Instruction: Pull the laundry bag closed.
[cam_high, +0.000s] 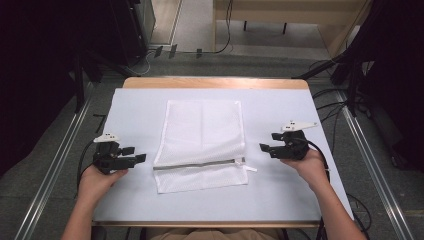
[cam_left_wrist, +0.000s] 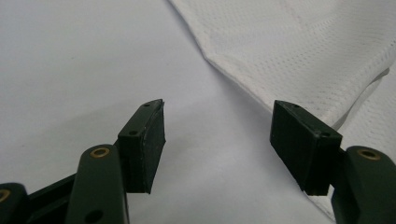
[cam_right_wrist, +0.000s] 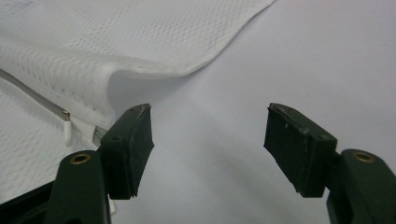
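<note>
**Mesh laundry bag, both grippers backed off the sides**

So here's where I'm at. The white mesh bag (cam_high: 201, 145) lies flat in the middle of the table (cam_high: 135, 107), which has a pale sheet over it. The bag's near part is doubled over, and the zipper (cam_high: 198, 164) runs across it close to my edge, with the little white pull tab (cam_right_wrist: 68, 130) at the right end.

My left gripper (cam_high: 137, 154) sits just off the bag's left edge and my right gripper (cam_high: 268, 141) just off its right edge, both pointing inward at it. Both have their jaws spread wide with nothing between them, just bare table. Neither one touches the fabric.

In the left gripper view the bag's hem (cam_left_wrist: 243, 88) runs diagonally past the far jaw tip, very near. In the right gripper view the folded corner puffs up a bit just beyond my jaw, zipper end right beside it.

If I go back in, my guess is the trick is coming low and level so one jaw slides under the hem rather than shoving the mesh. Pinch the stitched edge, not the loose netting, and move both sides together so it doesn't skew.
</note>
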